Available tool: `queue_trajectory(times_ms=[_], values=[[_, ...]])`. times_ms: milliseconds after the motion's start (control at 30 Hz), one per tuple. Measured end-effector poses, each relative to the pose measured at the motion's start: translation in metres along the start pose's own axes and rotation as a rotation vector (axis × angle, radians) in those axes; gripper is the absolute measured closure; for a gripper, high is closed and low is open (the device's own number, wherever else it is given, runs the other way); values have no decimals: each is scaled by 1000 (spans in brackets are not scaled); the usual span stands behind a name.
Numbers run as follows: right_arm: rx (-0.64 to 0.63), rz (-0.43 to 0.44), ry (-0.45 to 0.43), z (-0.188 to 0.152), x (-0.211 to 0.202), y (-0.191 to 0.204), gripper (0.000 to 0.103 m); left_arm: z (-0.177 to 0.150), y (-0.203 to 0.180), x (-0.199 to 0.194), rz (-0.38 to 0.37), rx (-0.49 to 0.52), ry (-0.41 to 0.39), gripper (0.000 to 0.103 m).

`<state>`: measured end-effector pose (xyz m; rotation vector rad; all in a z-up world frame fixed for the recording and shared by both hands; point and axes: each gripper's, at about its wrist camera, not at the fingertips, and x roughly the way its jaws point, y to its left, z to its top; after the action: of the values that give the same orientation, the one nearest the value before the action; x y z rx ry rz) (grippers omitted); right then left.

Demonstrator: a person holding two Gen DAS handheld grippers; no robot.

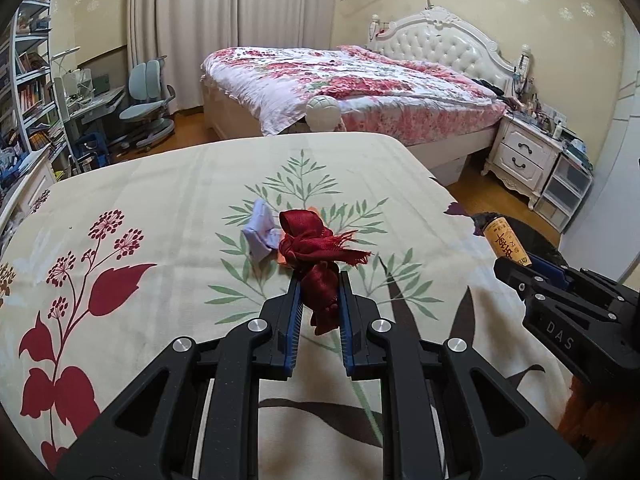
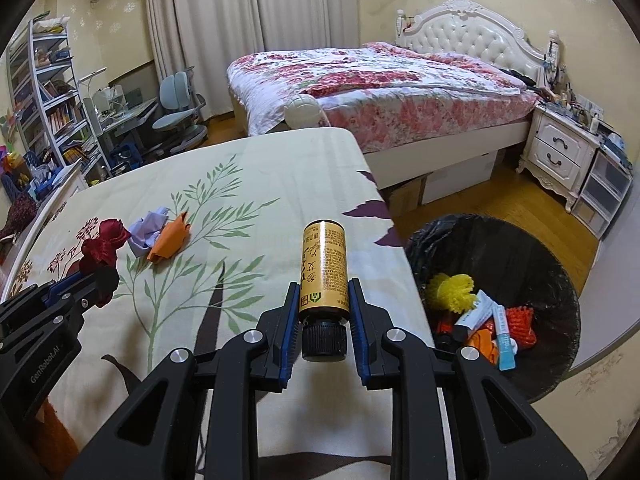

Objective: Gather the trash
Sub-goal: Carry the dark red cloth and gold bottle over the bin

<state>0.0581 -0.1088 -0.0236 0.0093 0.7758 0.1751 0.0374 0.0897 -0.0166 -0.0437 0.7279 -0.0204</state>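
The gold bottle, black cap nearest the lens, sits pinched in the right gripper at frame centre — just left of the table edge; the lined bin gapes lower right. Left gripper clamps a crumpled red ribbon.

Your two views were evenly lit by soft, warm indoor light, with no harsh glare. Shadows under the jaws stayed faint. Everything looked sharp, without motion blur. The fisheye lens bent the curtains and shelves outward, and black corners ringed both pictures.
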Motion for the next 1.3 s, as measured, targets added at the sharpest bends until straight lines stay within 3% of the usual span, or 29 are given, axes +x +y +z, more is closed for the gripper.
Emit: queue_trajectory(times_ms=[667,1000,1300], values=[[174,-170,-39,-4,-6,-114,78,17,-126,33,-147,168,4,87],[214,-236,-42,1,1,-146,78,27,-177,60,-165,226,20,87],[239,-247,-30,0,12,-164,78,30,-199,80,-163,252,38,87]])
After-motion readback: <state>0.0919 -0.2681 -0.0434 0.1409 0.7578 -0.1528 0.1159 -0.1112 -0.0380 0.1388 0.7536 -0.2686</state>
